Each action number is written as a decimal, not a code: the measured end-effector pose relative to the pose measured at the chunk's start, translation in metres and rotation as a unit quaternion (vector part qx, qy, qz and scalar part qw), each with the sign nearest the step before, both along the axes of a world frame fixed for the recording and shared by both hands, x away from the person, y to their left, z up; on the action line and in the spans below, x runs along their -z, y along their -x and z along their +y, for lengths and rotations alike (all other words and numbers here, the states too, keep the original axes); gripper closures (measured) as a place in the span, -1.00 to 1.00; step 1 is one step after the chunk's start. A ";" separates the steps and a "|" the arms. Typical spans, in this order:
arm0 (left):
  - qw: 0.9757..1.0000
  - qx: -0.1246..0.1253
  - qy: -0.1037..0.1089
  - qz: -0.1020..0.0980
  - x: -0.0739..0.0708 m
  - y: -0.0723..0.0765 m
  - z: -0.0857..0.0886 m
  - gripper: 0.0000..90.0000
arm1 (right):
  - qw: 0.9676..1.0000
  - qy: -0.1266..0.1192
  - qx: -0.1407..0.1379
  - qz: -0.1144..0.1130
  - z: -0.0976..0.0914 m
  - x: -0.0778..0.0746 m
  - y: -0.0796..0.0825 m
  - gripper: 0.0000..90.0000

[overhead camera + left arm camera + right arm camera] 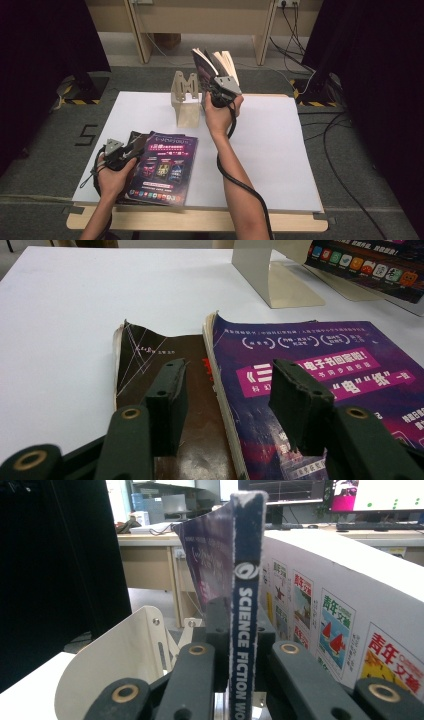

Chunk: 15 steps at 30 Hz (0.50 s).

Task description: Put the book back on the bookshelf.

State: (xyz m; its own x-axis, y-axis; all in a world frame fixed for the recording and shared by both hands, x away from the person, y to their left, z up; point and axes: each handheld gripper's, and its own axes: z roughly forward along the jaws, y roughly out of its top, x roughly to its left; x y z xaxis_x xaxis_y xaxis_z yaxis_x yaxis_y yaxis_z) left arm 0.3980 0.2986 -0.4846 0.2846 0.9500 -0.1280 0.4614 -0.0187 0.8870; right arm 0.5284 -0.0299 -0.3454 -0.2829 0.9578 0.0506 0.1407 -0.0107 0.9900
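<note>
1. Nearest the lens, at about 7 o'clock on the white table (280, 150): left gripper (131, 150), lying low over a flat stack. Jaws well apart and gripping nothing, one to each side of the near edge of the purple magazine (320, 365).
2. Parked there, probably, to pin the stack down or to be ready for the next pick, since the purple magazine lies on top and within easy reach.
3. Under it, peeking out toward 9 o'clock: brown book (150, 350) with a torn corner, lower in the pile and likely due later.
4. Up at 12 o'clock on the table: right gripper (216, 80), clamped tight on the held magazine (212, 60) at the lower end of its spine, pages fanning open above.
5. Gripped by the spine, most likely, so that the magazine stands upright, as it should for shelving.
6. Just at 9 o'clock of that grip: cream bookend (185, 95), upright plate facing the magazine, base flat on the table. Placed as a backstop to lean against.
7. Held magazine apparently above the surface, near the bookend; contact between the two hard to tell.
8. Next, as a judgement: lower onto the base, press against the plate, then open the right jaws.
</note>
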 end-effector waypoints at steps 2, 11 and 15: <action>1.000 0.000 0.000 0.000 0.000 0.000 0.000 0.08 | 1.000 -0.004 0.001 0.001 0.001 0.001 -0.001 0.89; 1.000 0.001 0.000 0.000 0.000 0.000 0.000 0.08 | 1.000 -0.002 0.005 0.001 0.003 0.003 -0.007 0.89; 1.000 0.001 0.000 0.000 0.001 0.000 0.000 0.08 | 1.000 0.001 0.009 0.002 0.004 0.006 -0.008 0.88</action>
State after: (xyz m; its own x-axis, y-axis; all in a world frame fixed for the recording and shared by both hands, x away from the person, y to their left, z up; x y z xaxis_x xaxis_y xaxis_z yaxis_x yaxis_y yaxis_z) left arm 0.3983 0.2988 -0.4853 0.2857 0.9497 -0.1279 0.4613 -0.0193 0.8870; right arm 0.5365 -0.0257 -0.3517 -0.2654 0.9628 0.0508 0.1450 -0.0123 0.9894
